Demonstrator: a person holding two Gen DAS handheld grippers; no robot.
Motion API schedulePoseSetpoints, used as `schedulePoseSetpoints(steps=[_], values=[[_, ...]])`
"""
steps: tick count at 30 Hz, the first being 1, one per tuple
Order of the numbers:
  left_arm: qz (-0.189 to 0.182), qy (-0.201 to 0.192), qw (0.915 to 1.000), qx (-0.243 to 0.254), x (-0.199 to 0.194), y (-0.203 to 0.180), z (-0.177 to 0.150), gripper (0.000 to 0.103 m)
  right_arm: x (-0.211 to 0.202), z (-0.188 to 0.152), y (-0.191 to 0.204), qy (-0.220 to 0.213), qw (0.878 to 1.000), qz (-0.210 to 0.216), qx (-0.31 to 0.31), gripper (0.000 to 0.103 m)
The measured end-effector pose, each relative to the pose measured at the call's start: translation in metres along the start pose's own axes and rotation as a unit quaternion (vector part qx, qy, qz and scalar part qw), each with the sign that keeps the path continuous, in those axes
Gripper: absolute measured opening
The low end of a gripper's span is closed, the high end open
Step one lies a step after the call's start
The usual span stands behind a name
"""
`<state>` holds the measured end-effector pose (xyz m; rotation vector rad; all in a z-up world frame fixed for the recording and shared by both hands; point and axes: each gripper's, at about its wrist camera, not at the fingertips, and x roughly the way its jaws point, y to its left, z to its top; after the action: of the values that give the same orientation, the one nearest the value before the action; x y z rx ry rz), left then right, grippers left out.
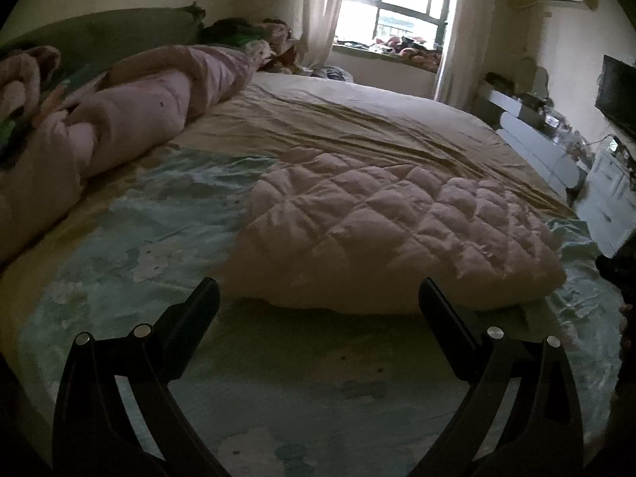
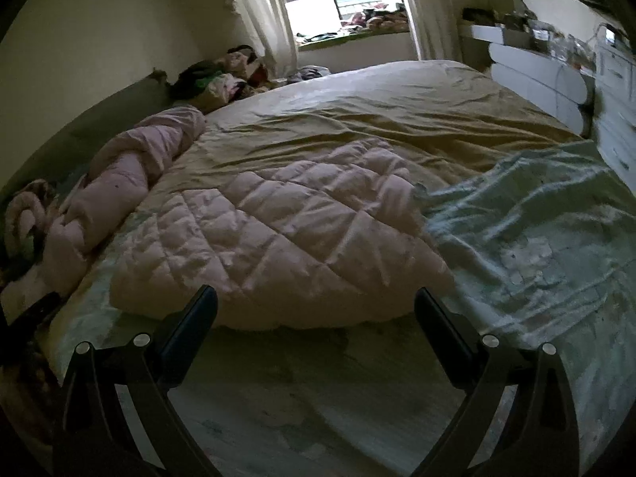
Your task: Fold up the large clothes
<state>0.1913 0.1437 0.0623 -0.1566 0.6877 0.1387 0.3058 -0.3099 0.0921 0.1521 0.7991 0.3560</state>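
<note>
From the left wrist camera, the left gripper (image 1: 318, 298) has its two black fingers wide apart and is holding nothing. Just past the fingertips lies the puffy pink quilted coat (image 1: 381, 230). It looks like a neat folded bundle on the bed (image 1: 119, 238). Its long side runs from left to right, across the way the fingers point. The near edge of the coat sits between the two fingers and stretches farther to the right. I think this gripper is close enough to slide under that near edge.

From the right wrist camera, the right gripper (image 2: 316, 306) is also wide apart and holds nothing. The same pink quilted coat (image 2: 270, 238) lies straight ahead, a little to the left. Its near edge is just past the fingertips. A rumpled green sheet (image 2: 536, 238) touches the coat on the right. A pink blanket roll (image 2: 119, 183) lies far off to the left.

Both grippers look about equally near the coat, side by side along its near edge.
</note>
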Motion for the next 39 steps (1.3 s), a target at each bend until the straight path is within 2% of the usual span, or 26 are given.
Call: schedulePoseSetpoints(steps=[9, 17, 23, 26, 31, 39], values=[[0.020, 0.013, 0.9997, -0.012, 0.011, 0.020, -0.010, 0.094, 0.014, -0.012, -0.022, 0.012, 0.999, -0.022, 0.026, 0.099], [0.028, 0.036, 0.9986, -0.025, 0.031, 0.034, -0.020, 0.094, 0.031, -0.019, -0.029, 0.025, 0.998, -0.025, 0.047, 0.099], [0.001, 0.080, 0.9936, -0.079, 0.056, 0.057, -0.028, 0.094, 0.055, -0.020, -0.039, 0.054, 0.994, -0.035, 0.088, 0.099], [-0.017, 0.096, 0.9888, -0.114, 0.067, 0.068, -0.031, 0.094, 0.067, -0.021, -0.046, 0.062, 0.990, -0.017, 0.126, 0.099], [-0.012, 0.109, 0.9854, -0.130, 0.082, 0.079, -0.032, 0.094, 0.094, -0.022, -0.057, 0.085, 0.979, 0.014, 0.186, 0.099], [-0.006, 0.126, 0.9792, -0.159, 0.103, 0.099, -0.032, 0.094, 0.137, -0.020, -0.068, 0.109, 0.968, 0.026, 0.223, 0.099]])
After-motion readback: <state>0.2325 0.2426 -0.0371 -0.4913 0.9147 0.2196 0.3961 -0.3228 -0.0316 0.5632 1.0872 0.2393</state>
